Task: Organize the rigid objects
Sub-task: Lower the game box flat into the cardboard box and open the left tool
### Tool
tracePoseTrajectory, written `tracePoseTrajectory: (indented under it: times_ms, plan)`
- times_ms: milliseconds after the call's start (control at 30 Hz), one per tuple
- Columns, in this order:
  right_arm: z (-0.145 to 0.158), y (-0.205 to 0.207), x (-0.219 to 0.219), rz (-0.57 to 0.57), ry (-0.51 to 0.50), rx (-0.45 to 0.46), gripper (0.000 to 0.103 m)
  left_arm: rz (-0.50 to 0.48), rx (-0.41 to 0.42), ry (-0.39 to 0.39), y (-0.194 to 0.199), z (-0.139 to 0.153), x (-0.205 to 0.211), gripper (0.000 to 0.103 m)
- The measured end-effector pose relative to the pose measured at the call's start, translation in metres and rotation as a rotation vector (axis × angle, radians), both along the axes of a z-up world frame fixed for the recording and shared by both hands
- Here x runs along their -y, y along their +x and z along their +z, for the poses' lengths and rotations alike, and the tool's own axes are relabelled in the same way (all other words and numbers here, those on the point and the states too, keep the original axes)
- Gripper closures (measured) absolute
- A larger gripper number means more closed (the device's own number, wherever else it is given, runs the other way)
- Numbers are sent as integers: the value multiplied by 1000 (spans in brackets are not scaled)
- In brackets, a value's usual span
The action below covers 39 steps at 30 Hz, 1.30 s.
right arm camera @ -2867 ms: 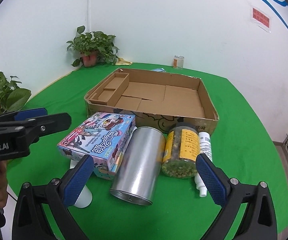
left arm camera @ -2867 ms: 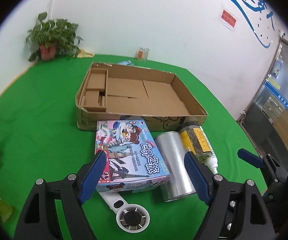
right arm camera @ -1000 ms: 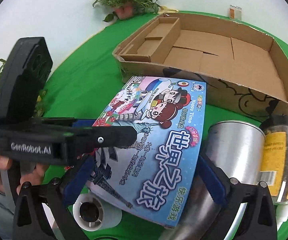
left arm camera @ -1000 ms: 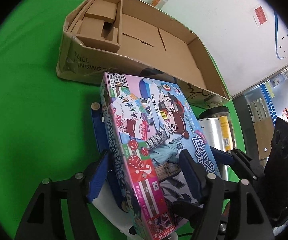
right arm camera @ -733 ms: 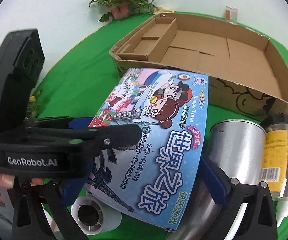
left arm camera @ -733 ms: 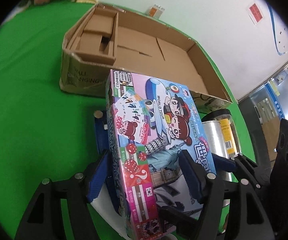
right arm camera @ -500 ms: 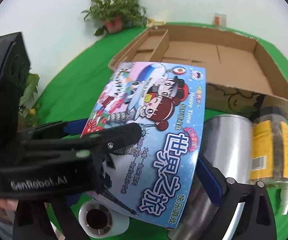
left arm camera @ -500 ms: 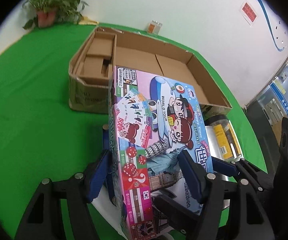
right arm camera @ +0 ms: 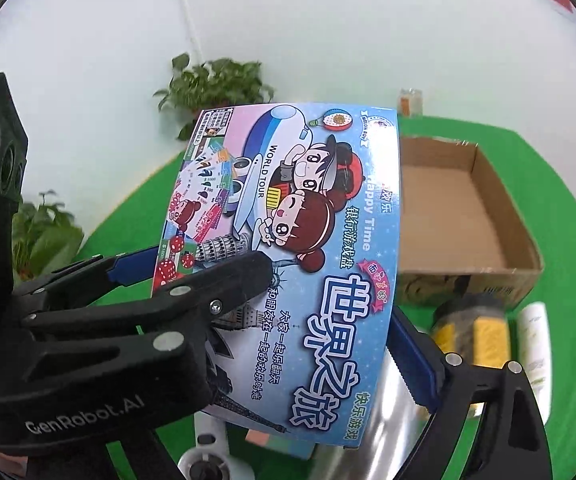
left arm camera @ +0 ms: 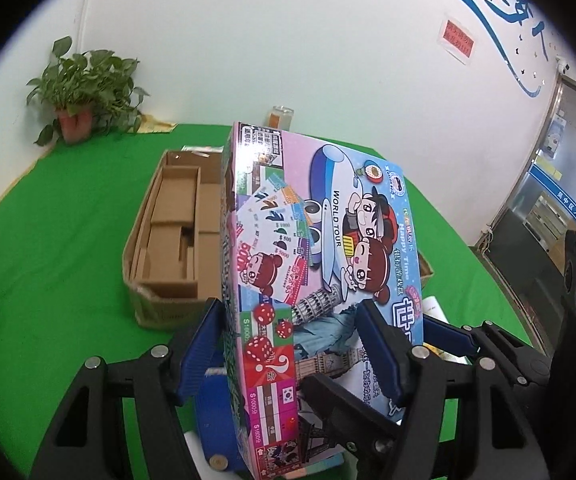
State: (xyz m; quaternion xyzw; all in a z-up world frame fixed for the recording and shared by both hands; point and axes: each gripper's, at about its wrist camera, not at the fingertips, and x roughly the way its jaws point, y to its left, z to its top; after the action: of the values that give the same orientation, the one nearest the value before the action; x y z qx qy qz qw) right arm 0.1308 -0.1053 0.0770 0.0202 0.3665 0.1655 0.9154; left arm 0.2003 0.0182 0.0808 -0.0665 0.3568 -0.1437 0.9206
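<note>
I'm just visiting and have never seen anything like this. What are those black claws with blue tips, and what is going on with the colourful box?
They are hand-held grippers, one in each of a person's hands, each carrying a camera that looks out along its two fingers. So one picture comes from the left gripper, the other from the right gripper. Both are clamped on the game box, held up above a green table. Behind it sits an open cardboard tray. A jar, a white bottle and a metal can lie below.

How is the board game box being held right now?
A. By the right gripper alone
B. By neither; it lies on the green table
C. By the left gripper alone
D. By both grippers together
D: the board game box is raised over the table, with the left gripper and the right gripper each clamped across it.
</note>
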Motion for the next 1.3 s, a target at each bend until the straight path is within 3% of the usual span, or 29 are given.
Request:
tracePoseTrajectory:
  times_ms: [300,600,967,1100,1300]
  plan:
    - [30,48,11,-28,-19,8,12,-26,20,16,45,16,10,35]
    - [28,120,-1,-30,-21,-40,12,-18,2,39,93,13,9,36]
    - [-20,197,-10,-22,-33,-151,12,-13,-112,32,146,-34,9,35]
    - [-50,213,-12,-9,-23,-217,13,0,-177,49,154,-61,8,35]
    - [-80,229,-9,2,-3,-285,15,13,-222,73,161,-79,7,38]
